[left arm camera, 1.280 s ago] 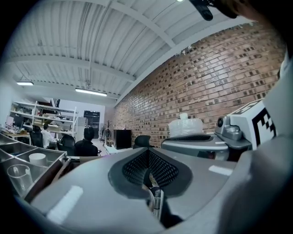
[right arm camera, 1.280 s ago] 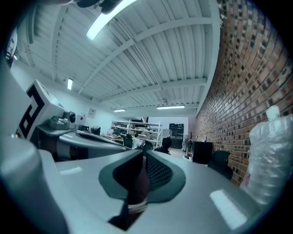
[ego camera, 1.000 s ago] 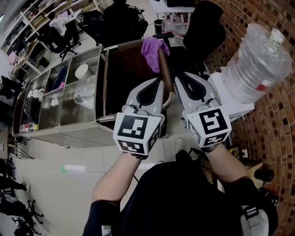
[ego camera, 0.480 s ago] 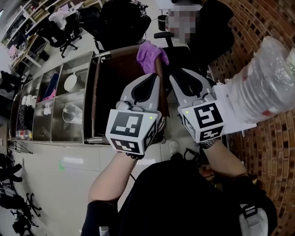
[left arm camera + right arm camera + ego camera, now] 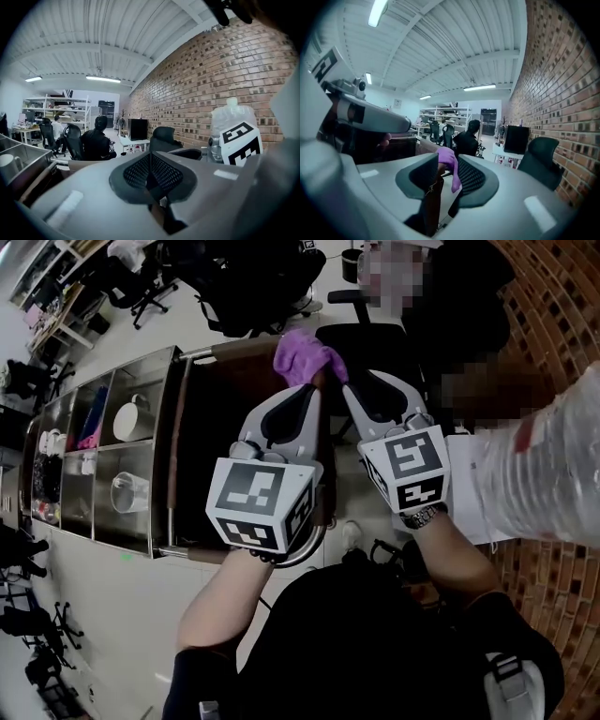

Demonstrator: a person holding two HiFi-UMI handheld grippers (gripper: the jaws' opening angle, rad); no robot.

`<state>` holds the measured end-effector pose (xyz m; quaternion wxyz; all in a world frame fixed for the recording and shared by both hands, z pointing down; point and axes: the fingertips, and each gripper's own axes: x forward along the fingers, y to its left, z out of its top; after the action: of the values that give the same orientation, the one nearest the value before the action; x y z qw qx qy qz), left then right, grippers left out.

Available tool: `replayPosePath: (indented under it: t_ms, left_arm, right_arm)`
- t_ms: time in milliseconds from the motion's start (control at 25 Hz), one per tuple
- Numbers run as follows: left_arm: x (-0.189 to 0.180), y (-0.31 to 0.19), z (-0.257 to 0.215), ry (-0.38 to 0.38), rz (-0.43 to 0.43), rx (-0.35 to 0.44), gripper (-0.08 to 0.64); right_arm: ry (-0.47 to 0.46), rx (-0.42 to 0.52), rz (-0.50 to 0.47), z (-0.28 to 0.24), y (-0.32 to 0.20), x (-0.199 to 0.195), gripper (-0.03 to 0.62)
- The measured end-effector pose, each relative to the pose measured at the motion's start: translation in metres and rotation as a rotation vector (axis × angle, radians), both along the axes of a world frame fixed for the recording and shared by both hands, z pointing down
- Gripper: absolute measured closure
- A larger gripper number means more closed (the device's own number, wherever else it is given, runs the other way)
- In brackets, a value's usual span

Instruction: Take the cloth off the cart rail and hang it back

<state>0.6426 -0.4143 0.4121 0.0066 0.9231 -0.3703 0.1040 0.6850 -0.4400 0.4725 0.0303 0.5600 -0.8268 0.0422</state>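
No legible words or numbers; left cube (image 5: 258,502) and right cube (image 5: 411,468) bear only square markers.

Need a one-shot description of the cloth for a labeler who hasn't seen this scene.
Find the steel cart with open compartments and a dark brown bin beside them. A brown rail runs along the bin's outer side, and the cloth is bunched over the rail's far end. It is the only bright purple, soft thing there.

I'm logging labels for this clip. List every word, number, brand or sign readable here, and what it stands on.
No readable text anywhere.
Black-and-white square markers on the left grey cube and the right grey cube: patterns, not words.
On the clear plastic water bottle, a red label: too blurred to read.
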Motion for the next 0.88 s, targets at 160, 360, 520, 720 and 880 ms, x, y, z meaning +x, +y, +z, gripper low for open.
replayPosePath:
  t_ms: [160, 360, 520, 720, 880]
  left_arm:
    - [0.003, -0.024, 0.015, -0.009, -0.026, -0.025, 0.563]
    - [-0.004, -0.051, 0.035, -0.02, -0.06, -0.046, 0.563]
    - [0.001, -0.071, 0.05, -0.033, -0.081, -0.06, 0.563]
    - [0.002, -0.092, 0.059, -0.039, -0.096, -0.066, 0.563]
    - [-0.003, -0.102, 0.068, -0.043, -0.115, -0.082, 0.563]
  right_arm:
    - [0.013, -0.054, -0.029, 0.03, -0.031, 0.0, 0.457]
    - [0.052, -0.122, -0.065, 0.071, -0.063, -0.013, 0.454]
    - [0.077, -0.174, -0.094, 0.105, -0.09, -0.013, 0.453]
    - [0.099, -0.258, -0.124, 0.14, -0.12, -0.013, 0.453]
    - [0.089, -0.262, -0.125, 0.146, -0.131, -0.015, 0.49]
